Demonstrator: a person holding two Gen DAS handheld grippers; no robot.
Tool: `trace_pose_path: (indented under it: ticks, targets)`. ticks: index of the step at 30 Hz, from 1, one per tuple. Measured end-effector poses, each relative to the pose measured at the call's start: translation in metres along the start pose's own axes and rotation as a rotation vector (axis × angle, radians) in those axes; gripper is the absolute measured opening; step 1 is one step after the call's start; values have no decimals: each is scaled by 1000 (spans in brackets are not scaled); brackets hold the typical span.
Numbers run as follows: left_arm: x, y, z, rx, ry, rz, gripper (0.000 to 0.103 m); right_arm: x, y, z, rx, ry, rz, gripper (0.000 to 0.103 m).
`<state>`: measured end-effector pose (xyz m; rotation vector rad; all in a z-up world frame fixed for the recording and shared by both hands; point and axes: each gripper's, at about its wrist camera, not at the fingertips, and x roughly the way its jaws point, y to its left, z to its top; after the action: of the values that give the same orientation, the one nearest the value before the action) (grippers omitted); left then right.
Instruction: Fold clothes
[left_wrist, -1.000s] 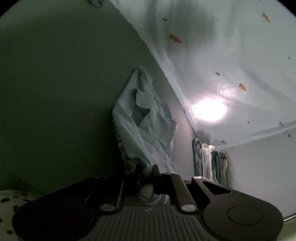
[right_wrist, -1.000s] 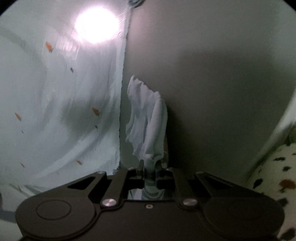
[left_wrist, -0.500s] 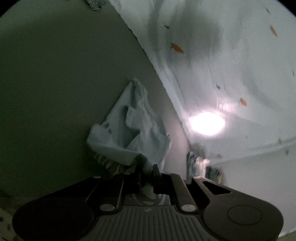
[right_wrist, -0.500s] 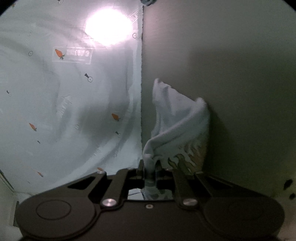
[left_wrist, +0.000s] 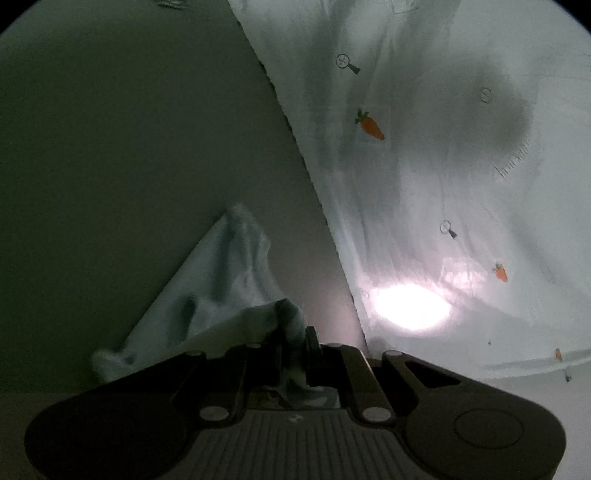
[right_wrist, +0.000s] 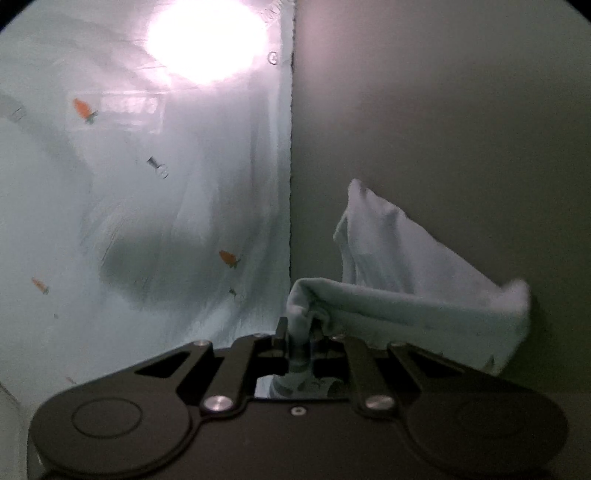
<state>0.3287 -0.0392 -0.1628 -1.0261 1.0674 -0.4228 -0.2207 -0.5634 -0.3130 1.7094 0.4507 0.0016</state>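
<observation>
Two views, both dim, both looking along your grippers. Take the sheet with the carrot print as your landmark.

In your left wrist view, your left gripper (left_wrist: 295, 350) has its jaws pinched tight on a bunch of pale blue cloth (left_wrist: 218, 291). The cloth rises from the jaws and spreads to the left of them in a crumpled triangle, its peak pointing up and its lower corner sticking out past the gripper body. The sheet (left_wrist: 443, 184) fills the side right of the cloth, its frayed edge running on a slant from the top down to just right of the jaws. A lamp (left_wrist: 410, 308) glows through the sheet low down, near the jaws. A plain grey wall (left_wrist: 129, 147) lies behind the cloth, left of the sheet's edge.

In your right wrist view, your right gripper (right_wrist: 300, 343) is likewise clamped on a fold of cloth (right_wrist: 406, 280). Here the cloth bunches up over the jaws and drapes away from the sheet, with one corner standing up and another hanging out to the far side. The sheet (right_wrist: 147, 221) hangs left of the cloth, its edge running straight down to just beside the jaws. The lamp (right_wrist: 207, 40) shines through the sheet's top. The wall (right_wrist: 443, 110) backs the cloth.
</observation>
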Motion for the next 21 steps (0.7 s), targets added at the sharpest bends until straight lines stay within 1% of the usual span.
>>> trace_pose_path:
  ticks: [5,8,9,10,11,12,13,14,15,16,17,19,21]
  targets:
    - [50,-14,36,9,-7,34,11,49,7,43,39,9,-30,10]
    - [80,-23,57,14,-12,55,11,82,9,70,42,16,-85,11]
    - [90,-25,64,15,-13,62,12,92,9,77,40,20,-113,16]
    - [100,-28,70,50,-24,90,19,101,10,84,38,24,-144,29]
    - [111,-30,74,103,-39,130,29,110,11,91,36,27,-174,37]
    - [119,-34,78,159,-55,177,35,111,16,91,-25,22,-202,48]
    - [125,-40,82,220,-68,225,46,110,22,90,-99,15,-231,49]
    - [129,-48,85,286,-81,254,56,109,28,88,-173,8,-259,50]
    - [131,-56,89,353,-93,272,60,109,34,87,-246,0,-286,54]
    - [131,-63,90,417,-100,284,68,108,40,86,-320,-7,-314,60]
    - [131,-68,91,479,-103,293,77,107,46,84,-394,-14,-342,61]
    - [133,-72,87,579,-79,326,82,106,59,82,-542,-29,-396,63]
    - [136,-71,80,665,-32,374,82,105,71,79,-690,-44,-450,64]
